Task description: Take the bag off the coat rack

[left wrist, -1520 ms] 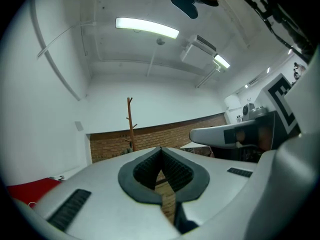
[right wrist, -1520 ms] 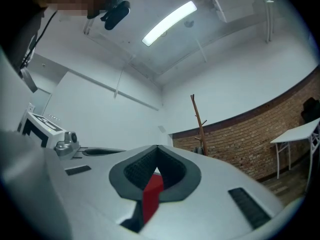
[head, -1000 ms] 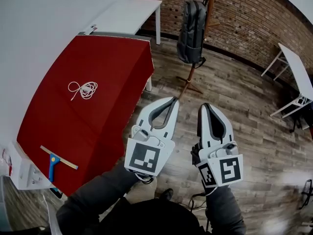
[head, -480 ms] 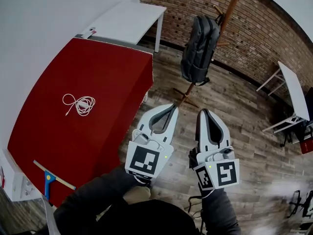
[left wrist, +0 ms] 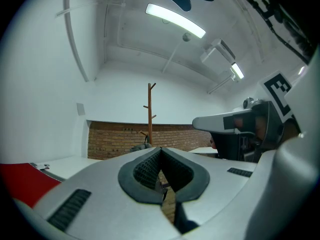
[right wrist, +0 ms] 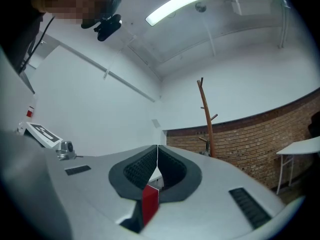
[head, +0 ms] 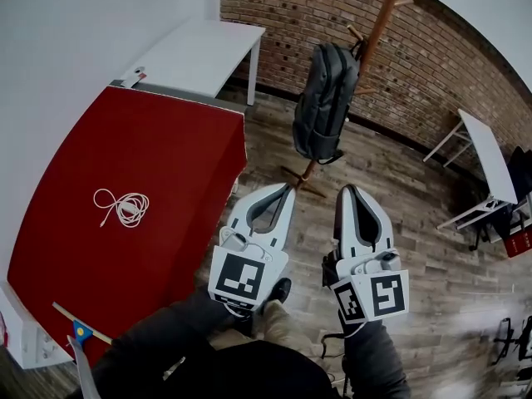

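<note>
A dark grey backpack (head: 320, 102) hangs upright from a wooden coat rack (head: 376, 32) that stands on the plank floor in front of the brick wall. In the head view my left gripper (head: 288, 188) and right gripper (head: 347, 189) are held side by side, pointing at the rack's foot and well short of the bag. Both are shut with nothing between the jaws. The left gripper view shows the rack (left wrist: 149, 111) far off above the closed jaws, with the bag's top (left wrist: 140, 147) just peeking over them. The right gripper view shows only the rack (right wrist: 206, 119).
A red-topped table (head: 141, 181) with a coiled white cable (head: 122, 208) runs along the left. Behind it stands a white desk (head: 195, 52). Another white table (head: 486, 152) stands at the right by the brick wall (head: 332, 7). A blue-handled squeegee (head: 79, 332) lies at the red table's near corner.
The view has moved toward the coat rack: the bag and rack look nearer and more of the rack shows. The red table has slid back to the left. Both grippers stay shut and side by side.
</note>
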A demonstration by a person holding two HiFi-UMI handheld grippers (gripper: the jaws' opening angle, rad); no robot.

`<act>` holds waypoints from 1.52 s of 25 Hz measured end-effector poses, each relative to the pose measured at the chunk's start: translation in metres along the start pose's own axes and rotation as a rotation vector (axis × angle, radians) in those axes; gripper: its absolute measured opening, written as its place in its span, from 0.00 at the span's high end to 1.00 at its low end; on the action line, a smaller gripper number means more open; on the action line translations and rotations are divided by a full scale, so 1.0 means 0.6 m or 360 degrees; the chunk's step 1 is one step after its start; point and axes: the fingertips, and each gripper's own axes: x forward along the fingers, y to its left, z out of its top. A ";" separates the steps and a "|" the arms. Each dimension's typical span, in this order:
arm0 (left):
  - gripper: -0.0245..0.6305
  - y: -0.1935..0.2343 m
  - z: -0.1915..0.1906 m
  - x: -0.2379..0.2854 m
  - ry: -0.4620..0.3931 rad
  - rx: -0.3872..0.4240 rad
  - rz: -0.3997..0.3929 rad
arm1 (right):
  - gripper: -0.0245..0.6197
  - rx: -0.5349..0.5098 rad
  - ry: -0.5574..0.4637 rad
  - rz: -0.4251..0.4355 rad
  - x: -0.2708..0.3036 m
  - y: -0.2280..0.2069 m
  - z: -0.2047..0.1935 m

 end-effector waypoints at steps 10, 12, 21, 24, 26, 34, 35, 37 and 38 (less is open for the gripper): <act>0.95 0.027 -0.029 0.121 0.0009 0.0008 0.0021 | 0.95 0.0068 0.0002 0.0000 0.079 -0.089 -0.047; 0.95 0.032 -0.039 0.152 0.0023 -0.0012 0.0029 | 0.95 0.0086 0.0016 -0.0003 0.098 -0.115 -0.063; 0.95 0.054 -0.078 0.306 0.0135 -0.0004 0.0045 | 0.95 0.0158 0.0055 0.0004 0.179 -0.234 -0.113; 0.95 0.057 -0.090 0.344 0.0197 0.0011 0.0041 | 0.95 0.0165 0.0051 0.0022 0.201 -0.260 -0.121; 0.95 0.061 -0.083 0.371 0.0187 0.0004 0.0054 | 0.95 0.0156 0.0033 0.0038 0.221 -0.279 -0.118; 0.95 0.096 -0.083 0.430 0.0111 0.0049 0.0097 | 0.95 0.0150 0.0009 0.0032 0.279 -0.336 -0.119; 0.95 0.103 -0.087 0.435 0.0112 0.0058 0.0097 | 0.95 0.0148 0.0008 0.0030 0.287 -0.339 -0.120; 0.95 0.117 -0.093 0.448 0.0111 0.0062 0.0096 | 0.95 0.0142 0.0010 0.0022 0.301 -0.346 -0.124; 0.95 0.124 -0.095 0.455 0.0103 0.0046 0.0100 | 0.95 0.0138 0.0012 0.0016 0.309 -0.350 -0.127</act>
